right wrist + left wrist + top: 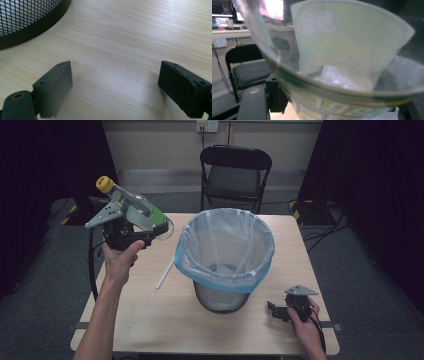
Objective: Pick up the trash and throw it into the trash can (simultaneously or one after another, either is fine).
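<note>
My left gripper (145,227) is raised above the table's left side and shut on a clear plastic bottle (137,207) with a green label and a yellow cap (104,183). The bottle lies tilted, cap toward the upper left. In the left gripper view the bottle (342,62) is very close and blurred, its green label across the frame. A black mesh bin (222,292) lined with a translucent blue-rimmed bag (225,245) stands mid-table. My right gripper (272,309) rests on the table at the front right, open and bare; its pads (53,87) stand wide apart over the wood.
A white straw (165,274) lies on the wooden table (150,320) left of the bin. A black folding chair (235,172) stands behind the table. The bin's mesh base (22,20) is close to the right gripper, at its upper left.
</note>
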`<state>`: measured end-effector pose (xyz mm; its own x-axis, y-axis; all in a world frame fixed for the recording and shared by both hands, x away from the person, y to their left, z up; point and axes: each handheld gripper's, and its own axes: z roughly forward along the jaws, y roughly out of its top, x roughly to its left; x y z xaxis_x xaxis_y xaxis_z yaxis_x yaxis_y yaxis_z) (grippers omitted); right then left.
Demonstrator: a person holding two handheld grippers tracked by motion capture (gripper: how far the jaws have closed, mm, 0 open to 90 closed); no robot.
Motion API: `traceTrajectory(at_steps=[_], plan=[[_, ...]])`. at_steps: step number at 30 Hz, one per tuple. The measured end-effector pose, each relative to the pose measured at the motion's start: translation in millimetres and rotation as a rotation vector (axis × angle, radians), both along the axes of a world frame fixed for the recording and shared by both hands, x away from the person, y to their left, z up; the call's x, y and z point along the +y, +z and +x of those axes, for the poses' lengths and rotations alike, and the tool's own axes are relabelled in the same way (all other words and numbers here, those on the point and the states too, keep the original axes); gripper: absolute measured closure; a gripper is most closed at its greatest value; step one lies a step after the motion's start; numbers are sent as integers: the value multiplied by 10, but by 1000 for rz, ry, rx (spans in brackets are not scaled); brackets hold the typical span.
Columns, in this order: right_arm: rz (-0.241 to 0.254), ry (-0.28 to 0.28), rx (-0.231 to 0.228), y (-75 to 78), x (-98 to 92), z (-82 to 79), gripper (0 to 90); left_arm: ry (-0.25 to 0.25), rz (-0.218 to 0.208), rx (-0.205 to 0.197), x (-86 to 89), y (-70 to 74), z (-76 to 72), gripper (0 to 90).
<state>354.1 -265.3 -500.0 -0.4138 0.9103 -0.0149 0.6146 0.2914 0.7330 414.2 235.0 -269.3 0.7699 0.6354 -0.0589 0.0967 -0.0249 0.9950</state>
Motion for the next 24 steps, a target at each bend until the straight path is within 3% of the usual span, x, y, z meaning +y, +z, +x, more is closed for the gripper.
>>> traceTrajectory(at_steps=[4,6,12,17,24], plan=[[0,0,0,0,0,0,110,2,6,-16,-75,130,22,277],[0,0,0,0,0,0,110,-15,-12,-20,-115,192,30,277],[0,0,0,0,0,0,110,-61,-9,-34,-247,333,16,277],[0,0,0,0,0,0,110,-108,-15,-24,-387,380,16,277],[0,0,0,0,0,0,110,-153,16,-15,-564,415,66,277]])
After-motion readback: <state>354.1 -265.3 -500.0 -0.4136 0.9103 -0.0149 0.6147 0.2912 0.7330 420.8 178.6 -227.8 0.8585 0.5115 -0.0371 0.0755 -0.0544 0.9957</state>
